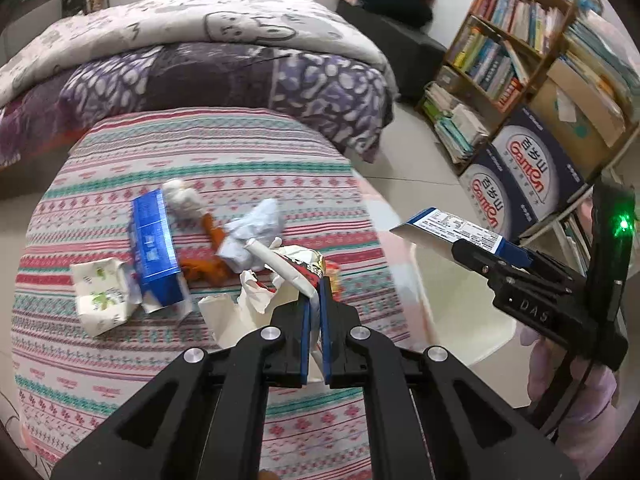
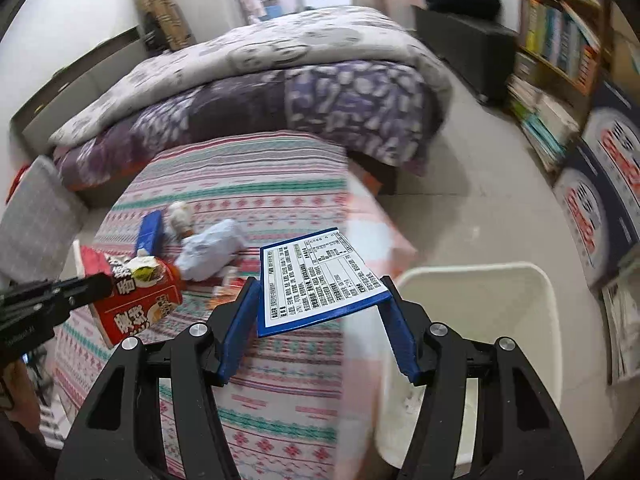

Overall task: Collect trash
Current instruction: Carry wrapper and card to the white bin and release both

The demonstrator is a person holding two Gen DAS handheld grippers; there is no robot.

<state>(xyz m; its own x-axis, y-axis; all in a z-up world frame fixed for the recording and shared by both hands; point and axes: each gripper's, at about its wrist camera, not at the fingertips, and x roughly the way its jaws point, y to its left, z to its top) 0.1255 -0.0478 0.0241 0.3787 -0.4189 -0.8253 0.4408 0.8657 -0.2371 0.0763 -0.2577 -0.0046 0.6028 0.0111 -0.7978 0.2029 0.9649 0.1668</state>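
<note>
Bright even daylight, fisheye-bent edges, motion blur at right

At your twelve o'clock lies a purple quilt [image 1: 224, 80]; at two o'clock, a bookshelf [image 1: 516, 48] above printed cartons [image 1: 528, 168].

We are seeing a flat blue-edged box [image 2: 320, 276] with a white printed panel being held level between two blue pads, just left of the white bin [image 2: 480, 320] on the floor. A red noodle carton [image 2: 136, 300], its torn top open, is hanging tilted above the striped bedspread at the near left. Farther back on the spread a long blue box [image 1: 154, 246] is lying on its side, a crumpled white tissue wad [image 1: 182, 196] at its far end. A floral tissue pack [image 1: 102, 294] is lying to its left, and a crumpled pale-blue wrapper [image 1: 252, 232] is resting to its right.
</note>
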